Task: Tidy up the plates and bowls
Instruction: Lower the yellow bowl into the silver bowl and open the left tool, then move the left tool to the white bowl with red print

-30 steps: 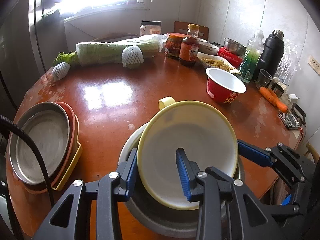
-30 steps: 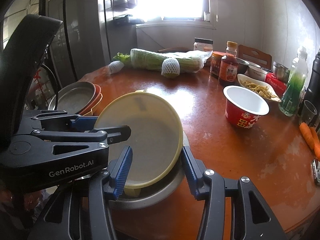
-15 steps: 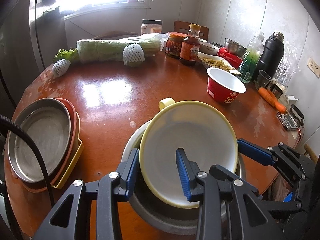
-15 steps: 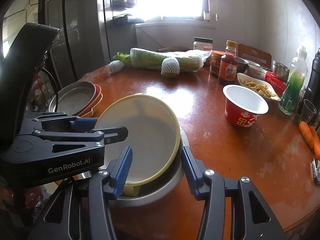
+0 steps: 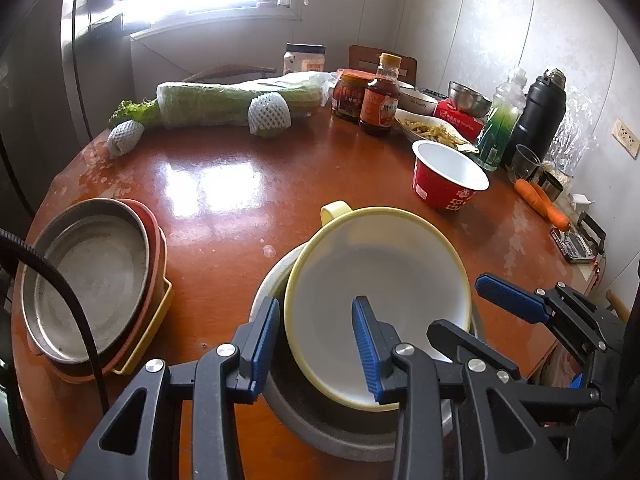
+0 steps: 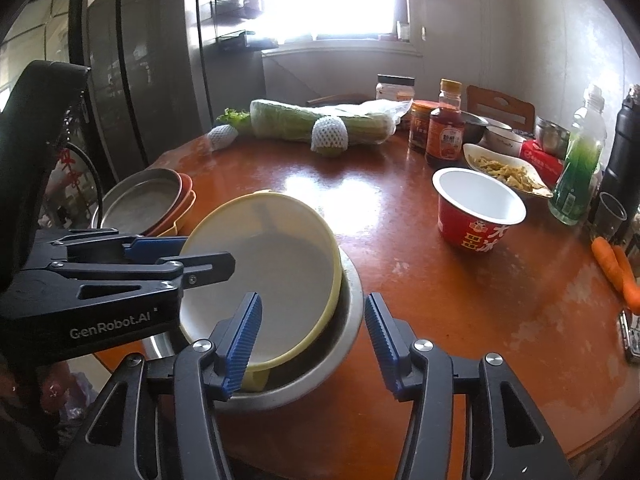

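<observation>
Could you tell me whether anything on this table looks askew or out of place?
Yes: the yellow-rimmed plastic bowl sits tilted in the steel bowl, not nested flat; the left gripper clamps its near rim.

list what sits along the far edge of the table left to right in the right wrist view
netted fruit → wrapped cabbage → second netted fruit → sauce jar → brown bottle → green bottle → black flask
</observation>
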